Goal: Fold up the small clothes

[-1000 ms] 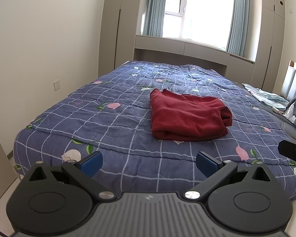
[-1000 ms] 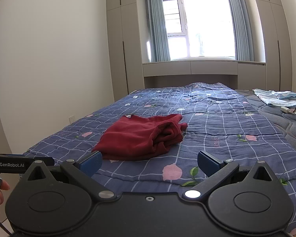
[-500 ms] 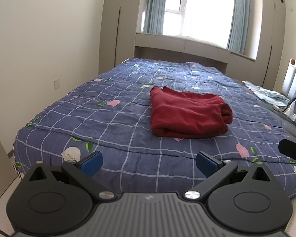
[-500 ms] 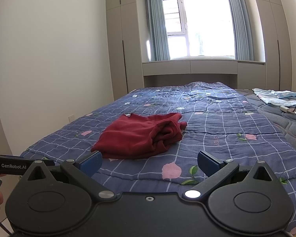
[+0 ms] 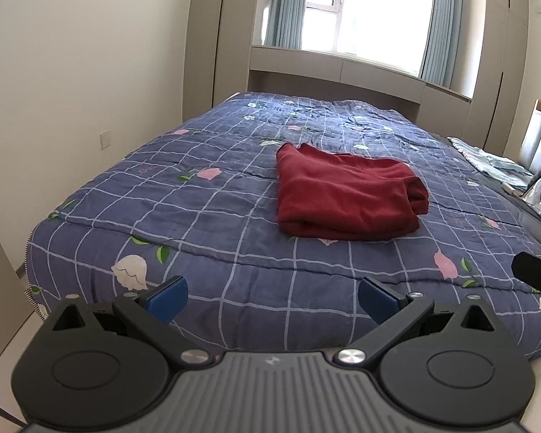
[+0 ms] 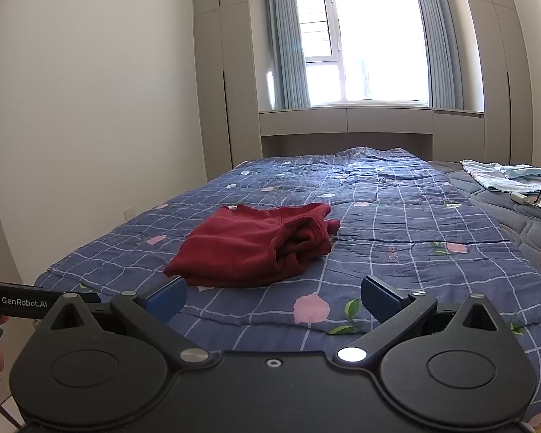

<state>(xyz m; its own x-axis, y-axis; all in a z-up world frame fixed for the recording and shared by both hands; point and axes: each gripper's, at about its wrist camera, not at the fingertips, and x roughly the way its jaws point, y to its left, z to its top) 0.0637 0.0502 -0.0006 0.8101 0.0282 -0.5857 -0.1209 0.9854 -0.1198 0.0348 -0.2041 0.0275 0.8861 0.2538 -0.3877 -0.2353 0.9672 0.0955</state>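
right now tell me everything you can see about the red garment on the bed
The red garment is dark red, soft and fleecy-looking, folded into a rough rectangle of several layers. It lies flat on the blue checked floral quilt, the only thing touching it. The edge toward the grippers is fairly neat; the side nearer the headboard shows bunched, loose folds. Both grippers are open and well short of it.

Ahead of my left gripper [image 5: 270, 297], the folded garment [image 5: 346, 198] is lying on the quilt [image 5: 205, 216]; my right gripper [image 6: 272, 297] is sitting rightward, garment ahead-left, both well short.
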